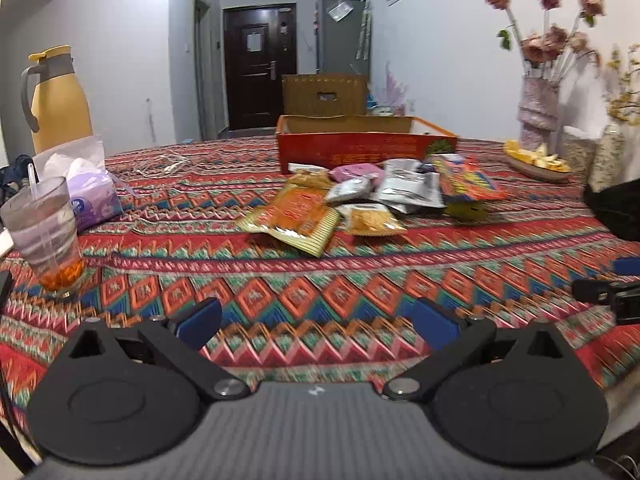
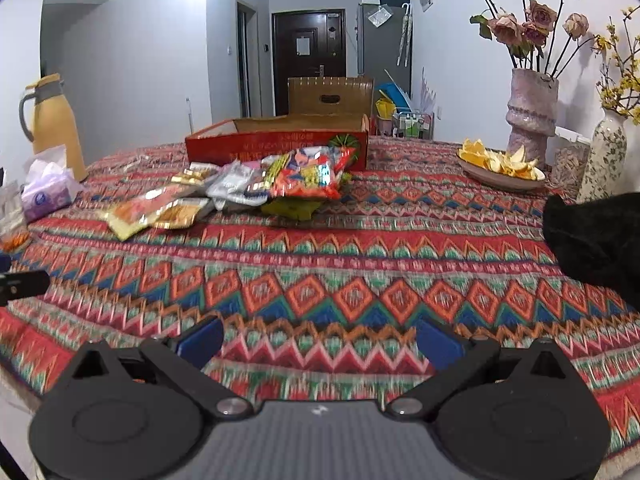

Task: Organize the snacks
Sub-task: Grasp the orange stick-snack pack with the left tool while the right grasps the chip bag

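My left claw (image 1: 318,322) hangs low over the near edge of the table, its blue pads (image 1: 200,322) spread wide with nothing between them, only the patterned tablecloth (image 1: 320,276) below. My right claw (image 2: 320,340) sits the same way beside it: blue pads (image 2: 202,340) spread apart, holding nothing, over the near edge of the cloth.

Farther in, toward the middle of the table, lies the heap of snack packets (image 1: 360,196). On its left side is an orange-and-gold packet (image 1: 298,216), with a small yellow packet (image 1: 370,220) just beside it on the right. Silver packets (image 1: 408,188) overlap in the centre, and a large red packet (image 2: 308,176) rests on top at the right, partly over a green packet (image 2: 292,208). Just behind the heap, touching or nearly touching it, stands an open red cardboard box (image 1: 360,146), shallow and wide, toward the far edge.

At the left edge a glass with a straw (image 1: 44,232) stands near me, a purple tissue pack (image 1: 88,188) behind it, and a yellow thermos jug (image 1: 58,96) at the far left corner. At the right edge a dish of orange peel (image 2: 500,166) sits before a pink vase of dried roses (image 2: 530,114), with a floral vase (image 2: 606,152) nearer the corner. Something black and fuzzy (image 2: 596,236) covers the right edge nearer me.
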Demonstrator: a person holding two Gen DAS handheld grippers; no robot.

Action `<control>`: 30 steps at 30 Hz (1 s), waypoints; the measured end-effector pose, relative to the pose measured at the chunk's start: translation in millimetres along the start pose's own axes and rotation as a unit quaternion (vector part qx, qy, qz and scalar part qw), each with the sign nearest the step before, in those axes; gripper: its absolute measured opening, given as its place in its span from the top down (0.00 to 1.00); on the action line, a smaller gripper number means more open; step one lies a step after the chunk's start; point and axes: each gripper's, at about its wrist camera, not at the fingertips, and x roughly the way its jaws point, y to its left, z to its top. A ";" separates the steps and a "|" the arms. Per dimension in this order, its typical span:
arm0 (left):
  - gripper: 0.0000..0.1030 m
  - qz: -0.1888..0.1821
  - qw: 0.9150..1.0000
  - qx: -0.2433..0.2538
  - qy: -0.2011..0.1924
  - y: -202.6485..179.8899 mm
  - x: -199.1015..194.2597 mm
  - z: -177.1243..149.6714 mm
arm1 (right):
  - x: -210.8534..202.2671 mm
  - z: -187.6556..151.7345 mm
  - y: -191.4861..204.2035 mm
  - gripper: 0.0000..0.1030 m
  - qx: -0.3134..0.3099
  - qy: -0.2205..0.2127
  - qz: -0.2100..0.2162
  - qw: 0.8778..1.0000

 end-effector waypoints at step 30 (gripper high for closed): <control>0.20 -0.082 0.990 0.061 0.096 20.8 219.1 94.7 | 187.8 134.9 10.7 0.22 0.006 -0.022 0.045 0.999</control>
